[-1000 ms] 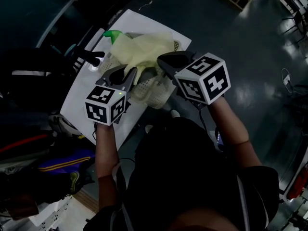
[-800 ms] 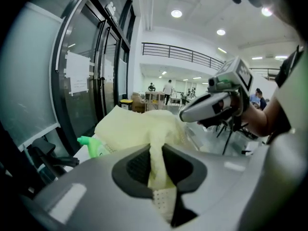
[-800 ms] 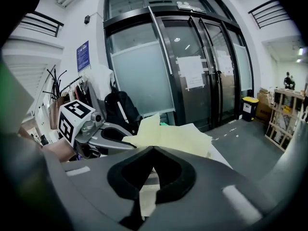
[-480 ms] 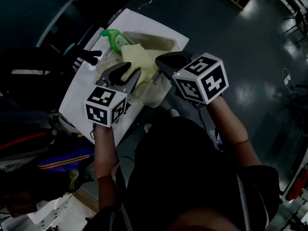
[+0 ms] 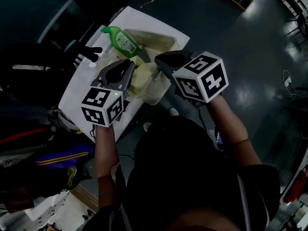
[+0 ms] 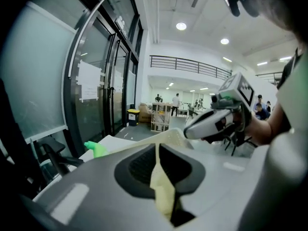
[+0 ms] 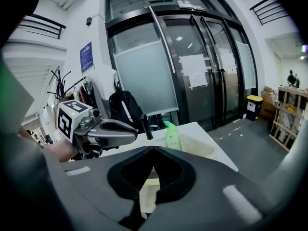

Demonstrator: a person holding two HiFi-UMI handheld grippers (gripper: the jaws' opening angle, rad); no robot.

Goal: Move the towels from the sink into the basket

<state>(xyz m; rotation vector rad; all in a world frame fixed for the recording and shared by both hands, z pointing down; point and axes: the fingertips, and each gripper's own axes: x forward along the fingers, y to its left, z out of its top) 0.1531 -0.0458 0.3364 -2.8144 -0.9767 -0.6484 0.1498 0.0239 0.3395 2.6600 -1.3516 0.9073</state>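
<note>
I see the towel (image 5: 138, 76), pale yellow soft cloth, bunched low inside the basket (image 5: 164, 44), with one fold caught by the left hand-held gripper (image 5: 128, 64). Only the left gripper view shows that grip: a thin crumpled strip of towel (image 6: 162, 192) runs lengthwise along the seam between the dark pads. Those jaws have just been closing, and they pinch the strip.

The head view shows the towel only as a lump, longer along the basket than across it. The basket is cream plastic, rectangular, with perforated walls. It sits on the white worktop (image 5: 77, 100).

The right hand-held gripper (image 5: 160, 58) hovers over the basket's other side. Its own view shows the jaws (image 7: 153, 151) pressed together with nothing between them. That view also shows the left hand-held gripper (image 7: 136, 130) side on.

A green plastic bottle (image 5: 120, 37) lies tilted against the basket's far corner, and the right gripper view shows it (image 7: 172, 134) too. A black faucet (image 5: 89, 55) stands just beside it.
</note>
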